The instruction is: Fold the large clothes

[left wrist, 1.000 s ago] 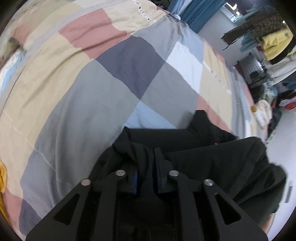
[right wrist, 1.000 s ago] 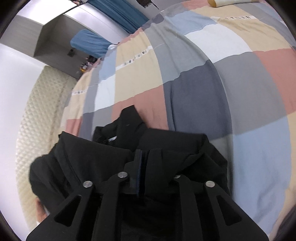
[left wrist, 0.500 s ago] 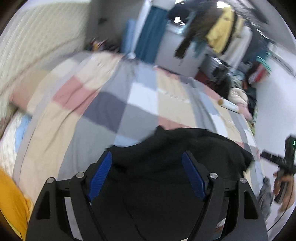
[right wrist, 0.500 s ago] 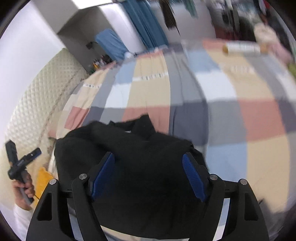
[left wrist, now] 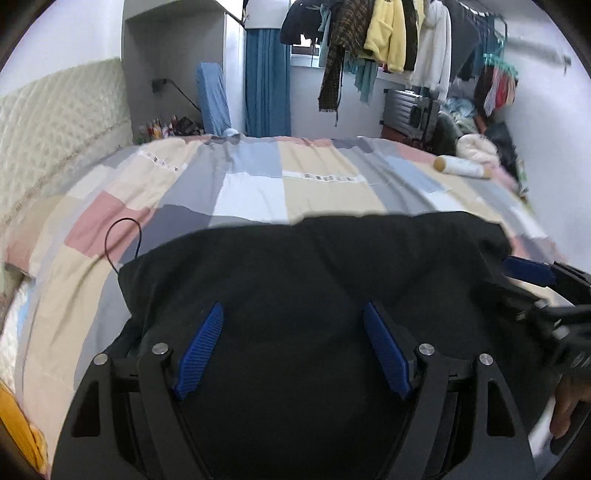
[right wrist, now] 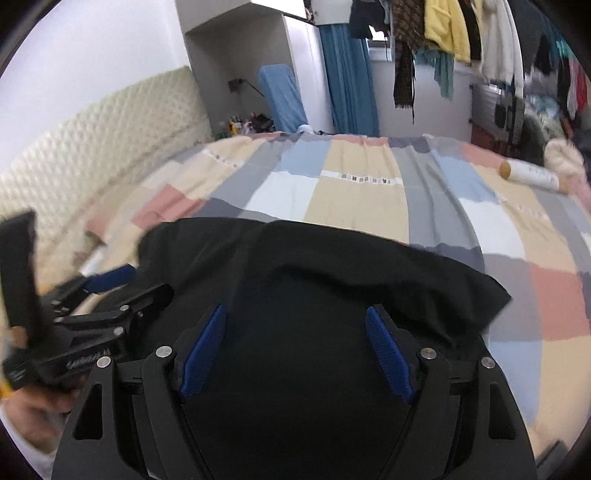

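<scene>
While black garment [left wrist: 314,266] lies on bed [left wrist: 325,192], both hand-held grippers gape.

Home bedroom: bed with patchwork pastel quilt [left wrist: 258,192], cream quilted padded headboard [left wrist: 55,122] at its left, crowded rail of hanging clothes [left wrist: 399,33] beyond the bed.

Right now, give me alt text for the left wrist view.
The open left gripper hovers over a black garment lying on a patchwork bedspread, gripping nothing. The right gripper shows at the garment's right edge.
</scene>
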A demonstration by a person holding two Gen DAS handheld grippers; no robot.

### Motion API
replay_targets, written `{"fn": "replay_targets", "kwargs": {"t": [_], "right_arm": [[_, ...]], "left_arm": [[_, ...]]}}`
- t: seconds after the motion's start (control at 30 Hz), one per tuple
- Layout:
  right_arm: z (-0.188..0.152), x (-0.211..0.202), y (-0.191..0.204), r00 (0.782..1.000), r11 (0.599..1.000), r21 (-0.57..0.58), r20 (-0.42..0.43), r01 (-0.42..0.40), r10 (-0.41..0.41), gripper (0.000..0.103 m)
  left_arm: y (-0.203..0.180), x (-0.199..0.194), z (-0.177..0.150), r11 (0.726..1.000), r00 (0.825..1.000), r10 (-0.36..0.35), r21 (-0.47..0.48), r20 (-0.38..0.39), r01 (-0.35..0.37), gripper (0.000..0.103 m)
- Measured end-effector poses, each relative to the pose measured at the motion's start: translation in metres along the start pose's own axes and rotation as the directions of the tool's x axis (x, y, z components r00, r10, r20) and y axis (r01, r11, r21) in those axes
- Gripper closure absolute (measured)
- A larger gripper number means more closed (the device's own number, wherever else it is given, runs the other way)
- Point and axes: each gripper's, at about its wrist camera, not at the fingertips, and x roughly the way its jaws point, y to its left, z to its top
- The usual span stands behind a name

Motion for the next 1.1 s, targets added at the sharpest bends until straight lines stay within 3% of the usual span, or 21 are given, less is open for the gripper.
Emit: {"fn": "replay_targets", "kwargs": {"t": [0.2, 0.63, 0.8, 0.93, 1.1], "right_arm": [[0.002, 0.036, -0.008, 0.998, 0.998, 0.037, 0.034, 0.043, -0.044, 0.026], [0.021, 0.109, -0.034, 0.998, 0.994, 0.103, -0.047, 0.038, -0.034, 0.016], [0.018, 0.098, -0.034, 0.999, 0.995, 0.098, -0.051, 0.006, -0.001, 0.017], [0.007, 0.065, -0.040, 0.999, 0.995, 0.095, -0.022, -0.039, 0.041, 0.018], [-0.001, 0.024, -0.057, 0.999, 0.998, 0.060, 0.033, -0.019, 0.017, 0.018]], "left_arm": [[-0.001, 0.020, 0.005, 1.000, 1.000, 0.006, 0.009, 0.002, -0.006, 0.024], [0.004, 0.085, 0.026, 0.999, 0.997, 0.029, -0.032, -0.070, -0.031, 0.024], [0.008, 0.074, 0.022, 1.000, 0.998, 0.017, -0.023, -0.064, -0.018, 0.024], [0.022, 0.040, 0.009, 1.000, 1.000, 0.024, -0.011, -0.016, -0.024, 0.024], [0.055, 0.001, -0.004, 0.989, 0.988, 0.136, 0.050, 0.071, -0.140, 0.024]]}}
